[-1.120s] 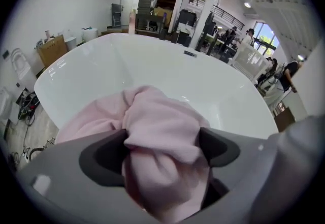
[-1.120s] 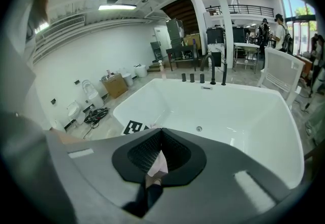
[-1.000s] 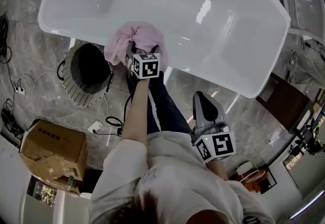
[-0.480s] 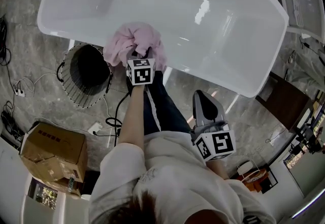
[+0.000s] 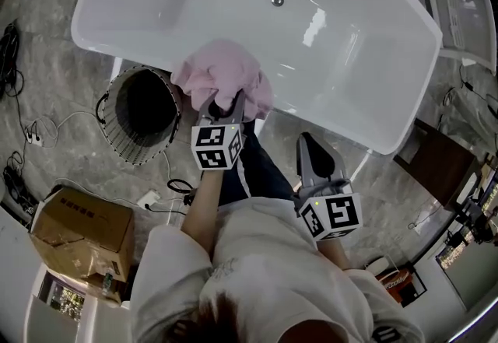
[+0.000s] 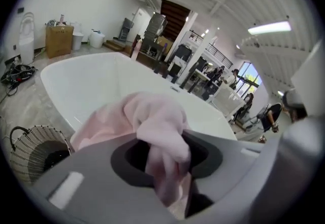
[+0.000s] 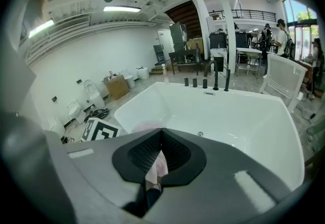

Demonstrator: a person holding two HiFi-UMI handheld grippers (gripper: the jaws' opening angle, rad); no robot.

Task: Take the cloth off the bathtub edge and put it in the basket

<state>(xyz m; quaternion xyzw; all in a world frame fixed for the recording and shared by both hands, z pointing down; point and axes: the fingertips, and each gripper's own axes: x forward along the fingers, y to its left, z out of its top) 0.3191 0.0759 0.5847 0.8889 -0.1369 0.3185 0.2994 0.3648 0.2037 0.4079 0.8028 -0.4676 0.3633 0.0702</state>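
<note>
The pink cloth hangs bunched from my left gripper, just above the near rim of the white bathtub. The jaws have just been closing and now pinch a fold of the cloth in the left gripper view. The round wire basket stands on the floor left of the cloth, against the tub's side, and its rim shows as the basket low at the left. My right gripper hovers near my body with its jaws together and nothing in them. The right gripper view looks over the bathtub.
A cardboard box sits on the floor at the lower left, with cables beside it. A white rack stands past the tub's right end. Black taps line the tub's far rim. The person's legs are below the grippers.
The left gripper shut on the cloth and rose with it, pulling back from the tub's rim toward the person. The right gripper stayed put.
</note>
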